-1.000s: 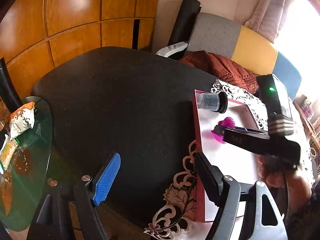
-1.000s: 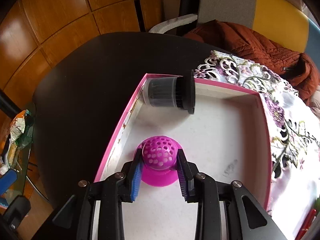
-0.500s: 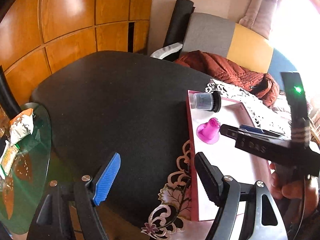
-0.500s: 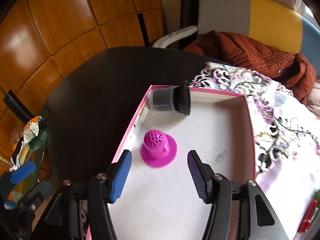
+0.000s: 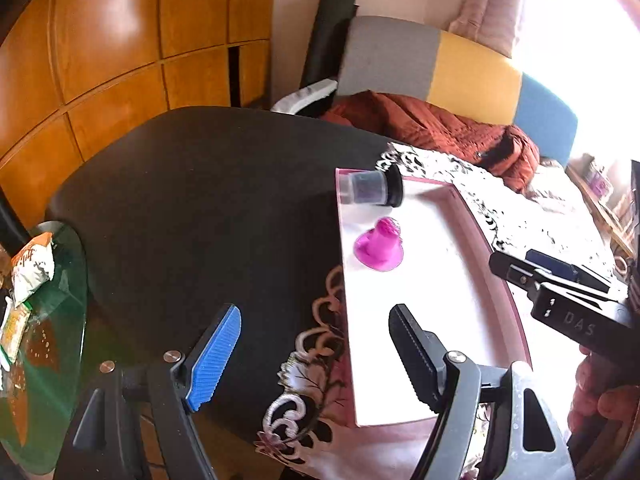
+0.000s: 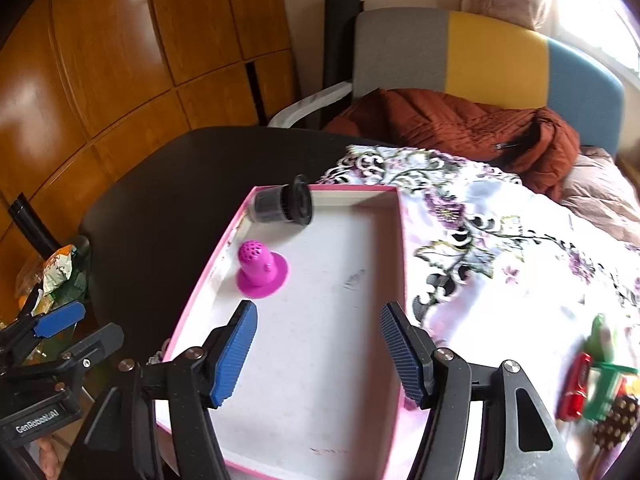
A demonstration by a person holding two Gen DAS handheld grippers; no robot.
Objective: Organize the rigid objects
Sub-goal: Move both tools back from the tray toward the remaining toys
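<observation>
Standing upright near the pink tray's (image 6: 208,276) left wall, beside the capped jar (image 6: 280,205), the magenta stopper (image 6: 261,269) touches neither gripper. Right gripper (image 6: 318,354) hovers above, jaws apart (empty); left gripper (image 5: 316,354) likewise gapes over the dark table (image 5: 200,208), probably idle.

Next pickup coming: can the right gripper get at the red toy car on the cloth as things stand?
Probably yes. The right gripper is open and empty over the pink tray; the red toy car lies uncovered to its right, though green pieces crowd it.
</observation>
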